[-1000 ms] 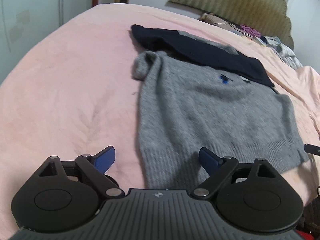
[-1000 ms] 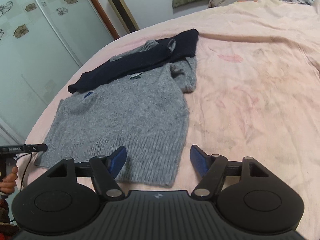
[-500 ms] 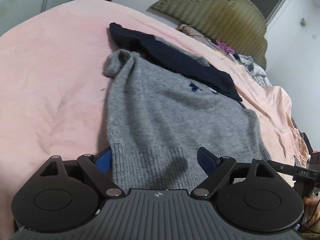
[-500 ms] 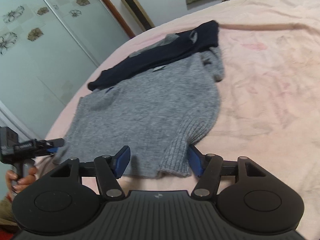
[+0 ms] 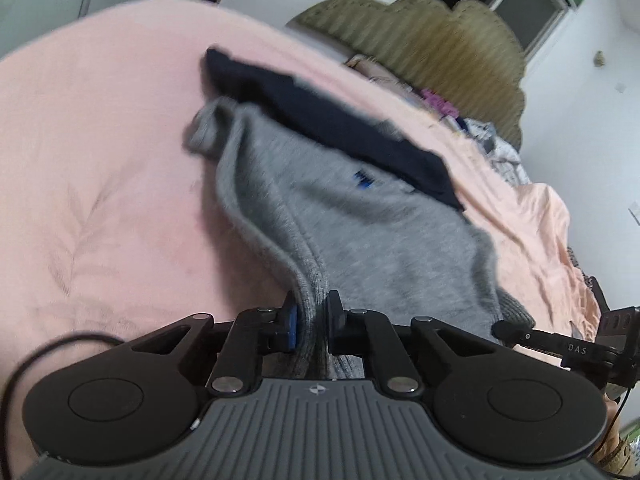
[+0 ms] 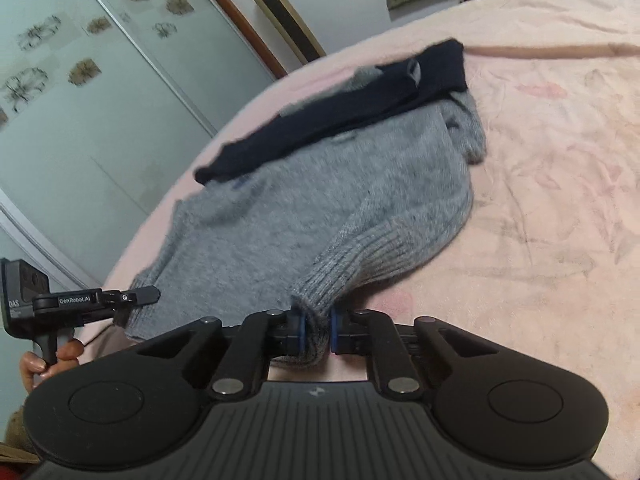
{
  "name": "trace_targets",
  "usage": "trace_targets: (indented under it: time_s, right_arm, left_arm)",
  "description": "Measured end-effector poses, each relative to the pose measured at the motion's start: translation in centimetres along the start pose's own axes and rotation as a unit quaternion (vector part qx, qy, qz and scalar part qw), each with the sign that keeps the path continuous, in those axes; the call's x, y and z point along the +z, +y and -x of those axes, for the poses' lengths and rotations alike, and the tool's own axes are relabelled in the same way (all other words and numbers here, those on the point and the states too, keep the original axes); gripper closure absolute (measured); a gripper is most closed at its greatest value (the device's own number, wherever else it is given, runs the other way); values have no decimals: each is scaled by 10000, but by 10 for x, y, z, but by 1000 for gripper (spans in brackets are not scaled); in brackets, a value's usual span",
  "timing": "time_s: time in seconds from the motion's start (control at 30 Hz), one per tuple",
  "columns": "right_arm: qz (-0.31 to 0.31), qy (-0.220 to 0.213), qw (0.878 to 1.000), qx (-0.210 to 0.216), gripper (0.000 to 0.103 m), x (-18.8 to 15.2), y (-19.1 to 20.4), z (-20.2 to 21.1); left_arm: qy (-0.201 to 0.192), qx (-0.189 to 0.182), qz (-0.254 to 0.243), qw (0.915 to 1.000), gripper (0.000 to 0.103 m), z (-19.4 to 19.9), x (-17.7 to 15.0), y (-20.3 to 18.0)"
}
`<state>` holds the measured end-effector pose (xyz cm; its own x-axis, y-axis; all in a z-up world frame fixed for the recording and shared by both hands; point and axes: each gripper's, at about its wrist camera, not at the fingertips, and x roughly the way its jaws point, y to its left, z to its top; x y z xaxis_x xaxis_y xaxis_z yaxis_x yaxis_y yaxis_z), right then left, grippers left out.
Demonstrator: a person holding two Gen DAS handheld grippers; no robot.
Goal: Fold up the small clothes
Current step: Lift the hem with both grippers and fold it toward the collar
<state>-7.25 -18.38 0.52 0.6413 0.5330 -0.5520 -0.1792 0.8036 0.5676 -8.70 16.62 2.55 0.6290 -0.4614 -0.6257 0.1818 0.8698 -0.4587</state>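
Both grippers are closing on the hem of the grey sweater (image 5: 384, 232). Our left gripper (image 5: 311, 322) is pinching one ribbed hem corner, with the knit bunched between its nearly shut jaws; our right gripper (image 6: 317, 330) is pinching the opposite hem corner in the same way, the ribbing gathered between its blue pads (image 6: 301, 330).

We are holding the garment at these two corners because, in our judgement, they give control of the whole lower edge, so it can be carried up over the body as one straight fold line. At both grips the fabric is rising off the bed into a ridge running away from the jaws, which indicates the hold is carrying load.

The sweater is lying spread on the pink blanket (image 5: 100, 160), hem nearest us, collar end farthest. A navy band (image 6: 344, 120) is lying across its upper part, appearing to be the sleeves already laid over the chest, though blur leaves this uncertain.

Beyond the bed we are noting a padded green headboard (image 5: 440, 36), loose clothing piled near it, and a frosted sliding door (image 6: 80, 112) with flower patterns.
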Motion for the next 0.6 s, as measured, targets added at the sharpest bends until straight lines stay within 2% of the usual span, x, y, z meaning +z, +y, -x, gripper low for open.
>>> trace_targets:
  time_s: [0.2,0.37,0.5,0.6]
  right_arm:
    - [59,-483,9969,621,94,12,15,49]
    - [-243,-927,9852,1422,94,15,16,85]
    - [-323,-1111,9796,1643,94,15,19,99]
    - [-344,-1197,9787,1634,94,22,17,99]
  left_arm:
    - [-761,-391,-445,9953,90,54,9,-29]
    - [-1354,-551,-856,9855,90,95,1,-50]
    - [-1791,-734,-989,9761,91,107,-8,-59]
    - [-1849,-726,-870,9762,91,99,-3,-61]
